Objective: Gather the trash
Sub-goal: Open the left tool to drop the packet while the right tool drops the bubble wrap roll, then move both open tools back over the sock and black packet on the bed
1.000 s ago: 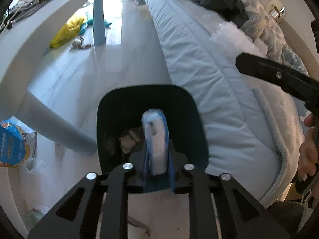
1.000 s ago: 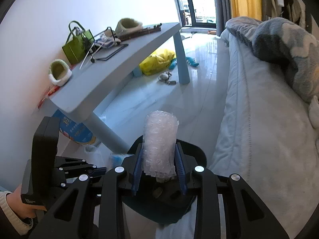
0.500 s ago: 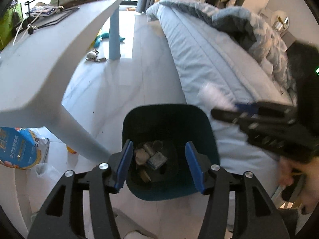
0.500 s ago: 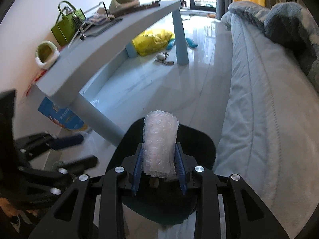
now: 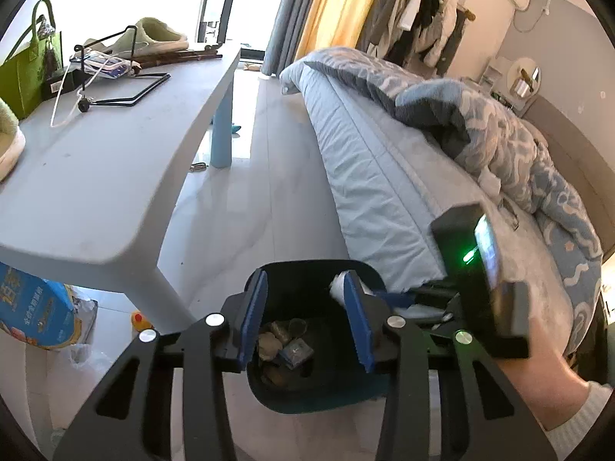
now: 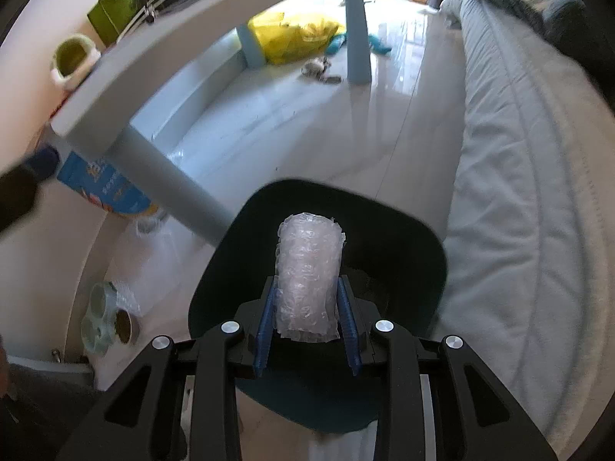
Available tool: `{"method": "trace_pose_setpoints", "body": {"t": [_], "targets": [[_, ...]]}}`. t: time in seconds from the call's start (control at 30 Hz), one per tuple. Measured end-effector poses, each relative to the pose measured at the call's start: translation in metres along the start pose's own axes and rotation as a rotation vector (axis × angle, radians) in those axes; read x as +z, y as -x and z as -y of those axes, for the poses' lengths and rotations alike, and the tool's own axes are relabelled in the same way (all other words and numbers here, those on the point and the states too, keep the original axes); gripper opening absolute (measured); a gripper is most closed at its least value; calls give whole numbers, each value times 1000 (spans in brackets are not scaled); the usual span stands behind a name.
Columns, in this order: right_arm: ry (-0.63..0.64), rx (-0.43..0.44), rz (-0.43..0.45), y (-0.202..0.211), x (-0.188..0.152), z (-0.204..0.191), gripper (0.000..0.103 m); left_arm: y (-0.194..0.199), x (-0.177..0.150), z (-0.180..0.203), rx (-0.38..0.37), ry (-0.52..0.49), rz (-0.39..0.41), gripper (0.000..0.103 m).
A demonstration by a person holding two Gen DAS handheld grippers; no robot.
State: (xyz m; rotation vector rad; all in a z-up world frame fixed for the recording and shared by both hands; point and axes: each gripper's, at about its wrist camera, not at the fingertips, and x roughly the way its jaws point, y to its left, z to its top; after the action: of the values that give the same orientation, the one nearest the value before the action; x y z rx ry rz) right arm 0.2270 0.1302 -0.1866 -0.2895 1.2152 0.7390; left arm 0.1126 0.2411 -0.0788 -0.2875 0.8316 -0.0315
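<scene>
A dark teal bin (image 5: 307, 263) stands on the floor between the table and the bed, with several scraps (image 5: 286, 342) at its bottom. My left gripper (image 5: 305, 276) hovers over it; its jaws are closing with nothing between them. In the right wrist view, my right gripper (image 6: 307, 280) is shut on a roll of clear bubble wrap (image 6: 309, 253), held upright just above the bin's mouth (image 6: 384, 215). A tip of that wrap (image 5: 340, 282) shows beside my left gripper's right finger. A person's hand (image 5: 546, 357) holds the right tool.
A pale grey table (image 5: 96, 176) with blue legs stands left of the bin, one leg close to it. A bed with a light blue cover (image 5: 384, 176) lies on the right. A blue package (image 5: 34, 307) and pet bowls (image 6: 107, 322) sit under the table; a yellow bag (image 6: 292, 38) lies further off.
The left gripper let go of a blue-and-white packet, which now lies in the bin, then rose and tilted up. The right gripper came down over the bin with the bubble wrap.
</scene>
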Motion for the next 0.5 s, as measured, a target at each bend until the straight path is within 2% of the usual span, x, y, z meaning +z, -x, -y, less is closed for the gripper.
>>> {"method": "trace_pose_setpoints", "body": {"t": [0.17, 0.27, 0.3, 0.43, 0.5], "targets": [[61, -27, -66, -16, -6, -13, 36, 5, 5, -6, -8, 23, 11, 42], [81, -33, -79, -18, -8, -16, 54, 6, 9, -8, -4, 28, 9, 41], [79, -31, -77, -17, -8, -17, 58, 7, 9, -8, -4, 26, 19, 41], [71, -31, -42, -6, -7, -15, 62, 13, 12, -2, 26, -8, 45, 42], [59, -24, -6, 7, -6, -13, 64, 15, 13, 1, 45, -21, 52, 50]]}}
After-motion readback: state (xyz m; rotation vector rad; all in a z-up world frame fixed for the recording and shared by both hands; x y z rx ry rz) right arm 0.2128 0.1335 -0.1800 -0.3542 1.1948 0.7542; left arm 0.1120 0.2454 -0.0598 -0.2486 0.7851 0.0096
